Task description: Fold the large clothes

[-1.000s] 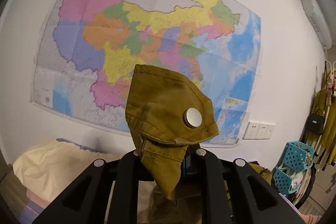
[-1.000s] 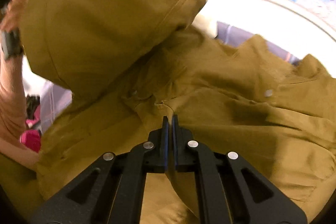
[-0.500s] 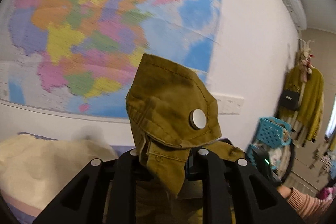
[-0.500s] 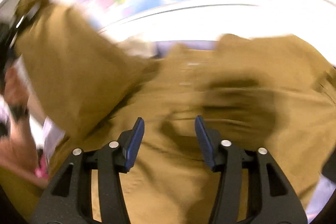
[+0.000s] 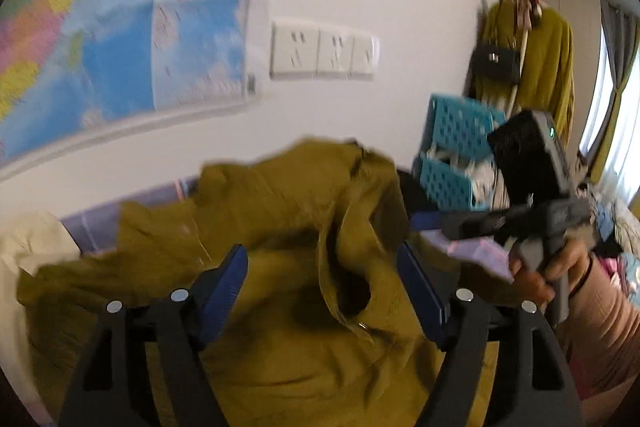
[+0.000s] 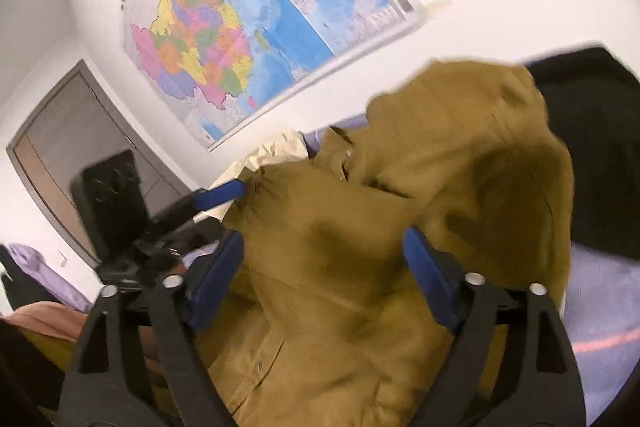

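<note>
Olive jacket (image 5: 288, 227), crumpled on the bed, its lower edge cut off at 6 o'clock; folds blurred. Left gripper (image 5: 322, 291) and right gripper (image 6: 324, 269): jaws just opened wide, released, with cloth lying loose between and beyond the blue pads. Wall map (image 6: 240, 11) at 11 o'clock.

Both claws open, jacket (image 5: 304, 227) released
</note>
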`<control>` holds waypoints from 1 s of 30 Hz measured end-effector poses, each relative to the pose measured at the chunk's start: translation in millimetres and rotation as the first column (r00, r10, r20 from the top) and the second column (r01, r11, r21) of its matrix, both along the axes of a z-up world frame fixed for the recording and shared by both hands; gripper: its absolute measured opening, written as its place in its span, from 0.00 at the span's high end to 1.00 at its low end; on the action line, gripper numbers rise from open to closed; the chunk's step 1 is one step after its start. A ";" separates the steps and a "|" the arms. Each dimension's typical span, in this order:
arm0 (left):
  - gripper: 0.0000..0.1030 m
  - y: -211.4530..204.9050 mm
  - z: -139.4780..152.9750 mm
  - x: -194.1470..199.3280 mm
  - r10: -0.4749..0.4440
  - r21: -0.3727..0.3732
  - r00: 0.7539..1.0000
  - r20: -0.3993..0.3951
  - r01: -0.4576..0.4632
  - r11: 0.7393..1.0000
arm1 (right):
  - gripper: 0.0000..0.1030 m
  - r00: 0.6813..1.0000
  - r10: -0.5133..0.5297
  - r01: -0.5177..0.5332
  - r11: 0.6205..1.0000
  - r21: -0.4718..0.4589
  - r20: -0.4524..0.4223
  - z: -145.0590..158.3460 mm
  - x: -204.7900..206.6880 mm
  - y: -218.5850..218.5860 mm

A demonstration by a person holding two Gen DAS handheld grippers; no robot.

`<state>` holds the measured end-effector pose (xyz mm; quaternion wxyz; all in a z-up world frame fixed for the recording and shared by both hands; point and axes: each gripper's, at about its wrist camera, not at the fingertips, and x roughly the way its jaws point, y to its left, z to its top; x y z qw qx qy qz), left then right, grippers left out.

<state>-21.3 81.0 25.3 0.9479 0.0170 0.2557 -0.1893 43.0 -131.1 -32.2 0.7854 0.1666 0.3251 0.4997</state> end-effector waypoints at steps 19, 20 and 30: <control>0.21 44.8 -37.9 6.3 0.158 0.018 0.981 -0.115 -0.158 0.987 | 0.35 0.887 0.045 0.312 0.675 -0.669 0.459 -49.7 -69.4 119.6; 0.21 46.3 -38.4 4.8 0.164 0.022 0.980 -0.113 -0.163 0.986 | 0.57 0.885 0.038 0.326 0.662 -0.675 0.464 -51.8 -65.8 119.6; 0.21 74.6 -57.3 -2.0 0.261 0.094 0.958 -0.122 -0.251 0.963 | 0.52 0.948 -0.299 0.317 0.924 -0.212 0.113 -20.1 3.8 -38.8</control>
